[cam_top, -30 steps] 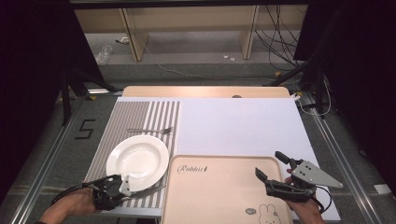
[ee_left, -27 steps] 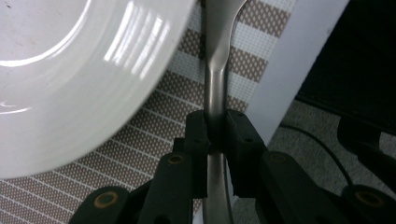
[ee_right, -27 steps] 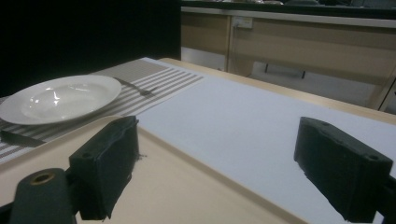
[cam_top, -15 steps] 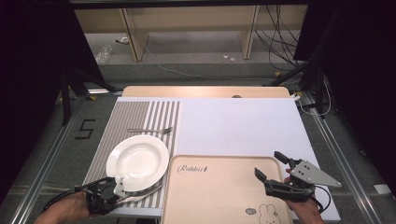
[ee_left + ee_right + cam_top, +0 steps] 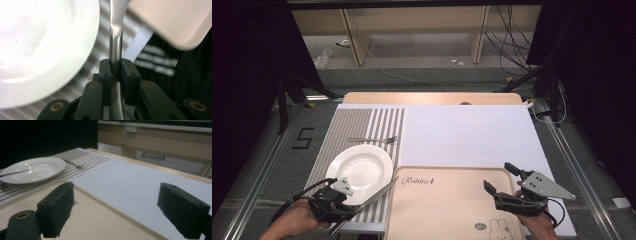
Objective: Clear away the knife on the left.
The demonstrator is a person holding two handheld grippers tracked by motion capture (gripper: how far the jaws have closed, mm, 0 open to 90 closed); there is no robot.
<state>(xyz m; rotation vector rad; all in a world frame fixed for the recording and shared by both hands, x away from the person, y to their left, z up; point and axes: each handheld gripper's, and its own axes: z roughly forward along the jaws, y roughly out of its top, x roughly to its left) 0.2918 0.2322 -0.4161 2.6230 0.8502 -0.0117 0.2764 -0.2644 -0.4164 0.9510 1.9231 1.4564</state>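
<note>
My left gripper (image 5: 343,210) at the table's near left is shut on the handle of a metal knife (image 5: 378,192). Its blade slants up and right between the white plate (image 5: 362,167) and the beige tray (image 5: 447,200). In the left gripper view both pads of this gripper (image 5: 115,67) clamp the knife (image 5: 116,32) handle, with the plate (image 5: 37,50) to the left and a tray (image 5: 175,22) corner to the right. My right gripper (image 5: 497,176) hovers open over the tray's right part. Nothing lies between the wide-apart black jaws of this gripper (image 5: 116,195).
A fork (image 5: 372,140) lies on the striped placemat (image 5: 357,122) behind the plate. A white mat (image 5: 467,135) covers the table's middle and right. The tray, printed with a rabbit, sits at the near edge. Shelving and cables stand beyond the table.
My left hand has risen a little with the knife, lifting its blade off the placemat beside the plate. The right gripper has stayed put, still open.
</note>
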